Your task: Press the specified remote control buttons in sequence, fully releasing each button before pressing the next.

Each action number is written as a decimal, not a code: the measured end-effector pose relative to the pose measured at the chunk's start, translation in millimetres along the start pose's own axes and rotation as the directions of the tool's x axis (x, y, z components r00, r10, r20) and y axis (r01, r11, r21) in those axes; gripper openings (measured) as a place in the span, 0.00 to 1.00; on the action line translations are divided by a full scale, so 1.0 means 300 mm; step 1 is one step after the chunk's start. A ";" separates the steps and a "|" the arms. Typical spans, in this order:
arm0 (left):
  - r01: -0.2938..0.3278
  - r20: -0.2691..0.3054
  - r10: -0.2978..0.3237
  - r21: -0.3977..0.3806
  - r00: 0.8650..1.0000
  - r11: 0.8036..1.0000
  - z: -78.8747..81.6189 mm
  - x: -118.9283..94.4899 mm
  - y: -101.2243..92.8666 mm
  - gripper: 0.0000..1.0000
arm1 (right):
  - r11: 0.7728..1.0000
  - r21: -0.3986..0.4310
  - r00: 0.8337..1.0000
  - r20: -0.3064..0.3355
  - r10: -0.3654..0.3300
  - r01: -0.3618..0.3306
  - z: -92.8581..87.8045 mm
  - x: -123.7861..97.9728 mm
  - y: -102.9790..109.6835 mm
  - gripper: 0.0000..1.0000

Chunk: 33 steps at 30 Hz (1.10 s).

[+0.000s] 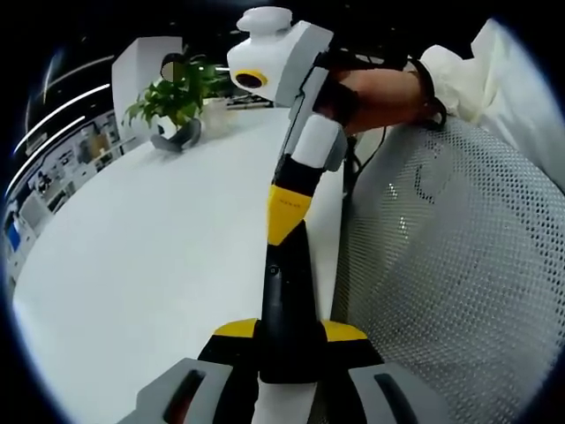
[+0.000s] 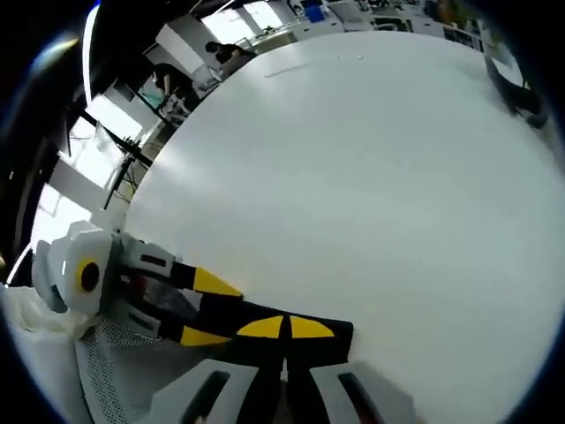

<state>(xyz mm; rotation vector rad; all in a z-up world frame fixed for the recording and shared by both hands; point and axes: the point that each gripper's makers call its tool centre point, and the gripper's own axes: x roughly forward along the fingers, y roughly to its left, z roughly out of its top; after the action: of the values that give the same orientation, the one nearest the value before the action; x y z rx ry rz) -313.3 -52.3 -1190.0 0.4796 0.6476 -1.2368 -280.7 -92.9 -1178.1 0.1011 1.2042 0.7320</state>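
A slim black remote control (image 1: 287, 291) lies lengthwise between my left gripper's (image 1: 289, 331) yellow-tipped jaws, which are shut on its near end above the white table (image 1: 150, 265). My right gripper (image 1: 284, 212) comes down from the top, held by a hand (image 1: 380, 93). Its jaws are shut together, and the yellow tips rest on the remote's far part. In the right gripper view, the right gripper (image 2: 284, 327) has its two yellow tips side by side on the black remote (image 2: 338, 336). There the left gripper (image 2: 207, 309) reaches in from the left and clamps the remote.
A potted green plant (image 1: 177, 97) stands at the table's far end. A white mesh chair back (image 1: 459, 265) is close on the right. A dark object (image 2: 521, 97) lies at the table's far edge. Office shelves and windows lie beyond the table (image 2: 353, 177).
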 end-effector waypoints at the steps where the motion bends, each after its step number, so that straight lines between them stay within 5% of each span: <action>1: 0.000 0.001 0.000 0.000 1.000 1.000 0.000 0.000 0.000 0.25 | 1.000 -0.007 1.000 -0.007 -0.003 0.003 -0.004 0.004 -0.002 0.00; 33: -0.004 0.008 0.004 -0.008 1.000 1.000 0.002 0.002 0.003 0.25 | 0.989 -0.125 0.997 -0.019 -0.076 0.073 -0.013 0.008 -0.010 0.00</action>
<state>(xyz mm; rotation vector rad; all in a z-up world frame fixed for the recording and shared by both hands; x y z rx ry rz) -312.3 -52.8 -1189.9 0.4686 0.6442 -1.2314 -282.2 -95.0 -1183.0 -0.0558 1.1762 0.7426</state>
